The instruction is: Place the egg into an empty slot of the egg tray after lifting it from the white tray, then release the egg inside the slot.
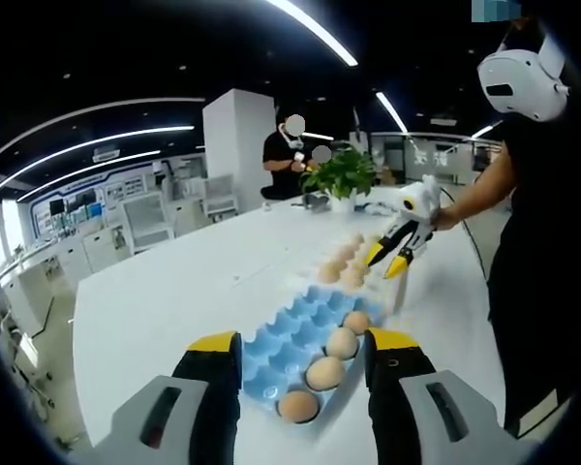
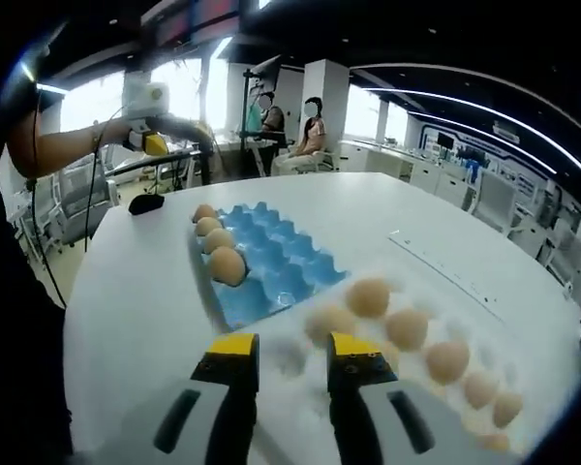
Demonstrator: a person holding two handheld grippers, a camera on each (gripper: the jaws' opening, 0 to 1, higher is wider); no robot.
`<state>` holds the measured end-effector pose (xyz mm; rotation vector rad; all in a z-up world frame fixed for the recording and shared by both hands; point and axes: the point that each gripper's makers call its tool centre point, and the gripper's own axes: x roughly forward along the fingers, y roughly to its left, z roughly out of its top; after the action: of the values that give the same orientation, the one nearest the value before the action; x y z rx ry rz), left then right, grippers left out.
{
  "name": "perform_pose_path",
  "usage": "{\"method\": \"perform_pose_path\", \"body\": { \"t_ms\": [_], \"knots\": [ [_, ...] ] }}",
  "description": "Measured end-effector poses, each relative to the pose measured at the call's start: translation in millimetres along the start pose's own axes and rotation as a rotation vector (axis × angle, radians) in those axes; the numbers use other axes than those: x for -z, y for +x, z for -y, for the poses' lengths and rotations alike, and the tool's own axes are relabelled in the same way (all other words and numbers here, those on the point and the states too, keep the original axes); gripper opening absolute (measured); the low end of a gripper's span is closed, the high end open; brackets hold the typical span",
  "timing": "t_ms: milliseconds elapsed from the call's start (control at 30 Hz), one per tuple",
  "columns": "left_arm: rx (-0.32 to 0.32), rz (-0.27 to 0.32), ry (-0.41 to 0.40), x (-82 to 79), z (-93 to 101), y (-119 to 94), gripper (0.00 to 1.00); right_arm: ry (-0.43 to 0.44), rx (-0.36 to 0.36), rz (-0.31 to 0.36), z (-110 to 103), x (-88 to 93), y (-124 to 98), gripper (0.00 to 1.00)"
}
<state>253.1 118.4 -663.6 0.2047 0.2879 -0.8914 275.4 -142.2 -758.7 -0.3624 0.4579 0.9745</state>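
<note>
— Where are the eggs right now?

— Four sit in a row along one edge of the blue egg tray (image 1: 305, 339) on the white surface (image 1: 174, 300); in the right gripper view that same row (image 2: 216, 242) lines the tray's left edge. The rest of its slots are bare. More eggs (image 2: 407, 334) lie in the white tray (image 2: 300, 363), which sits just beside the blue one.

— And the left tongs (image 1: 304, 373)?

— Spread wide, holding nothing. In the left gripper view their yellow-tipped jaws rise on either side of the near end of the blue tray, above the row of four eggs.

— The right tongs (image 2: 284, 360)?

— Parted as well, with nothing between them. They hang over the near part of the white tray, and one egg (image 2: 331, 320) lies just ahead of the gap. I cannot tell whether a jaw touches it. In the left gripper view the right tongs (image 1: 393, 260) point down at the white tray's eggs, held by a person's hand (image 1: 443, 218).

— Anything else on the surface?

— A potted green plant (image 1: 341, 176) at the far end, and people standing beyond it.
</note>
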Motion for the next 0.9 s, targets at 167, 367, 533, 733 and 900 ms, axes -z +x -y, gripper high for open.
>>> {"method": "perform_pose_path", "body": {
  "t_ms": [167,367,533,733,900],
  "knots": [
    [0.006,-0.002,0.003,-0.1,1.3,2.4,0.51,0.017,0.041,-0.031,12.4,16.5,-18.2,0.27],
    [0.013,0.001,0.001,-1.1,2.8,5.5,0.51,0.033,0.101,-0.057,29.6,32.2,-37.9,0.27],
    [0.020,0.001,0.004,-2.4,4.6,8.5,0.51,0.050,0.132,-0.074,37.1,41.2,-47.9,0.27],
    [0.024,0.003,0.005,-3.9,5.3,10.6,0.51,0.050,0.164,-0.104,45.5,52.6,-59.8,0.27],
    [0.021,0.004,0.007,-4.6,3.6,10.0,0.51,0.063,0.208,-0.118,59.4,62.1,-75.7,0.27]
  ]
}}
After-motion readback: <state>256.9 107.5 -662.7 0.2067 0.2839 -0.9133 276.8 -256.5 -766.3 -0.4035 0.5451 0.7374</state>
